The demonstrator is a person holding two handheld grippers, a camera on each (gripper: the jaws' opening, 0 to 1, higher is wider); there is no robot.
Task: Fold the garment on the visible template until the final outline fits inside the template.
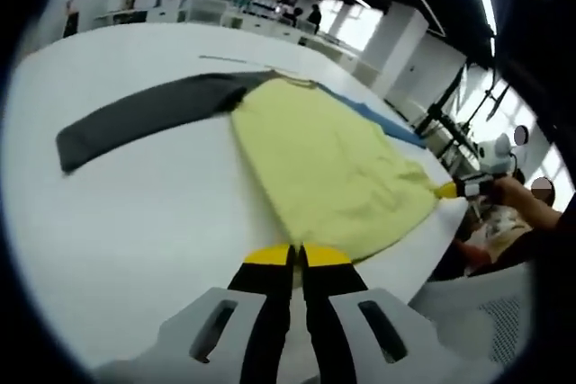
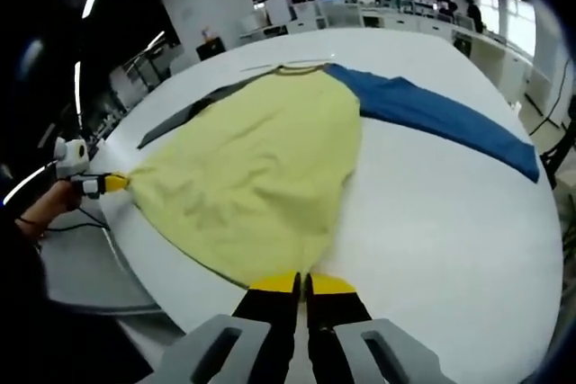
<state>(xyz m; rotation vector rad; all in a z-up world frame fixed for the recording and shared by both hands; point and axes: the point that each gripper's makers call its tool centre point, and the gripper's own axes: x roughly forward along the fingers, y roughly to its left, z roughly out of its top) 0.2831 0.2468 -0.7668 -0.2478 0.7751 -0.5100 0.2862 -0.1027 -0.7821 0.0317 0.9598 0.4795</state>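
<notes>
A yellow garment [image 1: 324, 164] lies flat on the white table [image 1: 135, 231], with a dark grey sleeve [image 1: 144, 114] stretched one way and a blue sleeve [image 2: 441, 110] the other. In the left gripper view my left gripper [image 1: 297, 254] is shut on one corner of the yellow hem. The right gripper [image 1: 453, 190] comes in from the right, pinching the other hem corner. In the right gripper view my right gripper [image 2: 303, 283] is shut on the hem of the yellow garment [image 2: 261, 168], and the left gripper [image 2: 110, 183] holds the far corner. The hem is pulled taut between them.
A thin line [image 1: 236, 59] runs across the table beyond the collar. The table edge [image 2: 135, 249] is close under the hem. A person's hand [image 2: 45, 204] holds the other gripper. Desks and shelves fill the room behind.
</notes>
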